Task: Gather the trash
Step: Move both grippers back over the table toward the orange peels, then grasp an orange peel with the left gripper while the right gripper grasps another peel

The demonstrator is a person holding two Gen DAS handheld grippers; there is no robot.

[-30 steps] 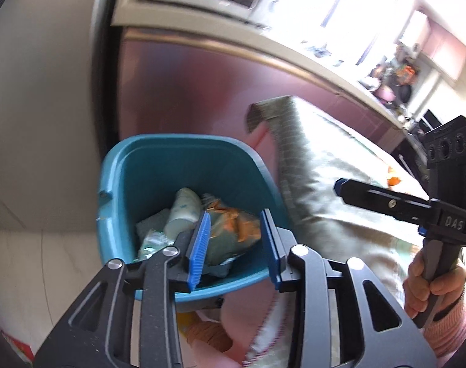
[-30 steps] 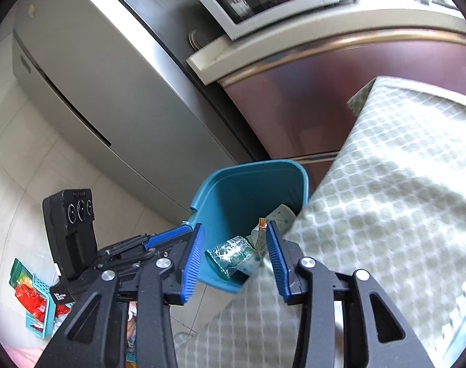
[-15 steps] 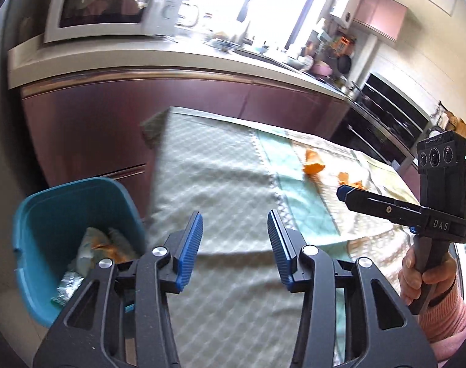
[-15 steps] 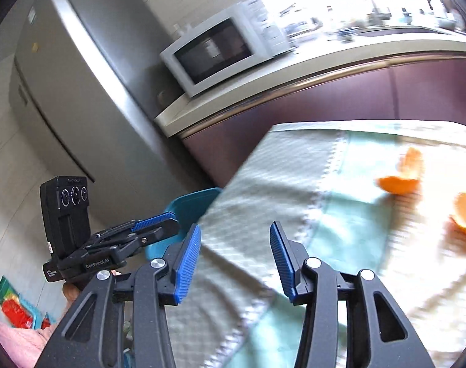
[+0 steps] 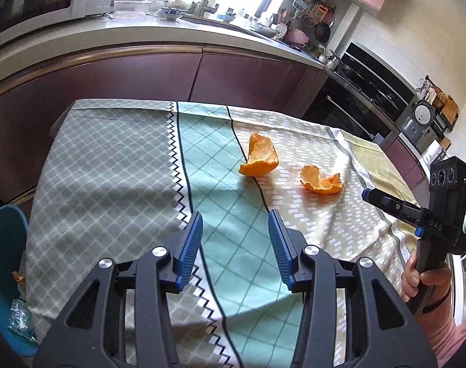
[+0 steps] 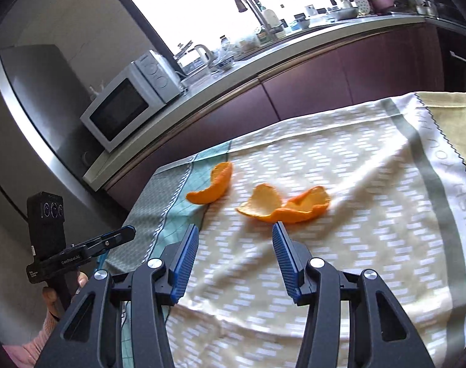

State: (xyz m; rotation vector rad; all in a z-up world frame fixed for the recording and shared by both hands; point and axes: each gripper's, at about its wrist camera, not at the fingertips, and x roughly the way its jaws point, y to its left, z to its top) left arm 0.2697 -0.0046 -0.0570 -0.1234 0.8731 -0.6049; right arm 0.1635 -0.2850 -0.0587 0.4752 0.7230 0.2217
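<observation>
Two pieces of orange peel lie on the cloth-covered tabletop (image 5: 110, 165), near each other but apart. In the left wrist view, the taller curled peel (image 5: 260, 160) sits at about 12 o'clock from the left hand-held gripper (image 5: 234, 239), on the dark stripe between the teal and cream panels of the cloth. The flatter, split peel (image 5: 321, 179) lies at about 1 o'clock, on the cream panel.

The left hand-held gripper hangs over the teal panel, jaws apart, with nothing between them. The right hand-held gripper (image 6: 235, 254) is above the cream panel, its jaws opening and empty; the split peel (image 6: 283, 205) lies just beyond the tip of its right-side finger, at roughly 1 o'clock, and the curled peel (image 6: 213, 188) at about 11 o'clock.

At 9 o'clock in the left wrist view, beside the tabletop's edge, part of a blue bin (image 5: 2, 263) shows, with wrappers inside. A microwave (image 6: 125, 101) stands on the kitchen counter behind the tabletop.
</observation>
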